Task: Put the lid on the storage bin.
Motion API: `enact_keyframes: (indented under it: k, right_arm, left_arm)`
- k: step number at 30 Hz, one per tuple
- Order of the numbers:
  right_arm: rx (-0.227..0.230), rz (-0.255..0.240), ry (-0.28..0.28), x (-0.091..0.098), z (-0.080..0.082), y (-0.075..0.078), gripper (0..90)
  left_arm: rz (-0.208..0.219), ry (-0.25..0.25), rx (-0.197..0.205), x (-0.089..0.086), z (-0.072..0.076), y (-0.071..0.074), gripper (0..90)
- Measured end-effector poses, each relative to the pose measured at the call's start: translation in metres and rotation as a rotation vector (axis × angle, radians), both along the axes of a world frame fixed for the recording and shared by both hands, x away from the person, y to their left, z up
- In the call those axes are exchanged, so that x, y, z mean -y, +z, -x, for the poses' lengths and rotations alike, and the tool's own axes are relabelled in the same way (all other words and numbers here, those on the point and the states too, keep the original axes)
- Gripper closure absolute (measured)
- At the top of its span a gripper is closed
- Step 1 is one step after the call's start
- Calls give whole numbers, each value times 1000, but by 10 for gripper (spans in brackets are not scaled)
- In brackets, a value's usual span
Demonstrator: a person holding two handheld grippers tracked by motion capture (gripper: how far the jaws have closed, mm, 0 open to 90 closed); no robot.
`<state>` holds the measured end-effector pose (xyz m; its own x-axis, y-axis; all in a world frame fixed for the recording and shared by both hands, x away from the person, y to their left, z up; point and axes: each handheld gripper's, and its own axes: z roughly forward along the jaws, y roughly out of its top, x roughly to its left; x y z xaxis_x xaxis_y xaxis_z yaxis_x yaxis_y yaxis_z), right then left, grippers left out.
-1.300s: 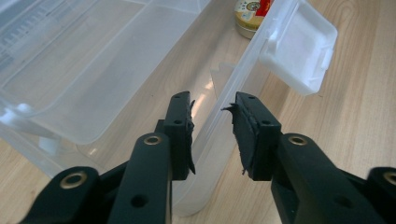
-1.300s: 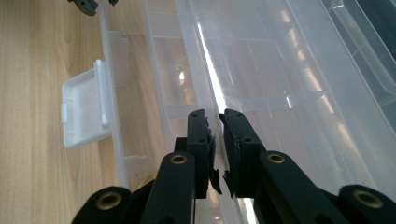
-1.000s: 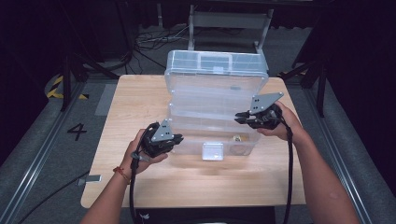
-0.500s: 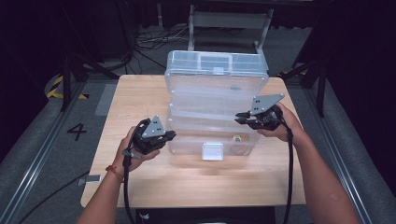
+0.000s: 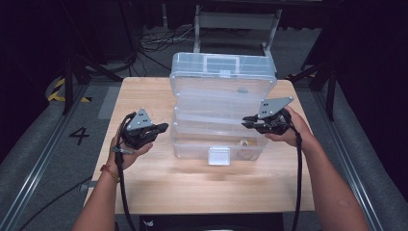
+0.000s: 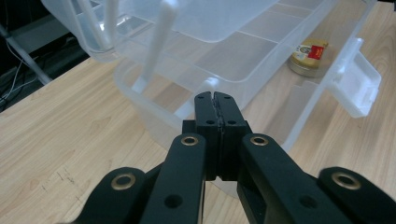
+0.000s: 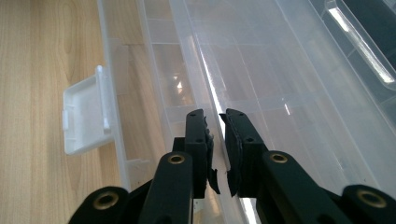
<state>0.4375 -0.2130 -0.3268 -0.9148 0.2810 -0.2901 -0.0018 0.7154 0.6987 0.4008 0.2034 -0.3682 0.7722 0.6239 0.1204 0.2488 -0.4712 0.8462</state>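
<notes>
My left hand-held gripper: jaws have just been closing and now meet flat, nothing between them. In the left gripper view it sits at bottom centre, just short of the box corner, not touching. In the high view it's at centre left, apart from the box side.

My right hand-held gripper: narrow gap, with a thin clear tray edge running into it. Looks pinched, pads seem to press on it. In the high view it's at centre right, against the box's right end.

Box sits mid-frame on the table, lid swung up toward the top of the frame, tiers fanned out stepwise. Front latch hangs loose.

Progress, my read: opening is mostly done, since lid's up and trays are spread. Left: finish spreading or steady the trays, then get to the contents. Left side is free for that.

Materials: box is translucent thin-walled plastic, glossy, rectangular, with moulded dividers and rounded corners. Likely flexes under a pinch. Latch is milky and opaque. A small round jar with a red-and-yellow label sits in the bottom tier, upper right of the left gripper view. Table is pale matte wood grain.
</notes>
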Motion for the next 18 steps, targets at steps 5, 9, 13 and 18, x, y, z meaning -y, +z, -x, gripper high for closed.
enact_keyframes:
  k: [5, 9, 13, 18]
  right_arm:
    - [-3, 6, 3, 0, 0, 0, 803]
    - [-3, 7, 4, -1, 1, 0, 803]
    - [1, 9, 4, -1, 1, 0, 802]
    - [0, 9, 6, -1, 1, 0, 802]
  left_arm:
    - [25, 30, 5, -4, -12, 5, 900]
    - [78, 21, 15, -4, -22, 12, 900]
    - [99, 34, 14, -1, -33, 17, 900]
    - [117, 45, 31, 6, -45, 27, 900]
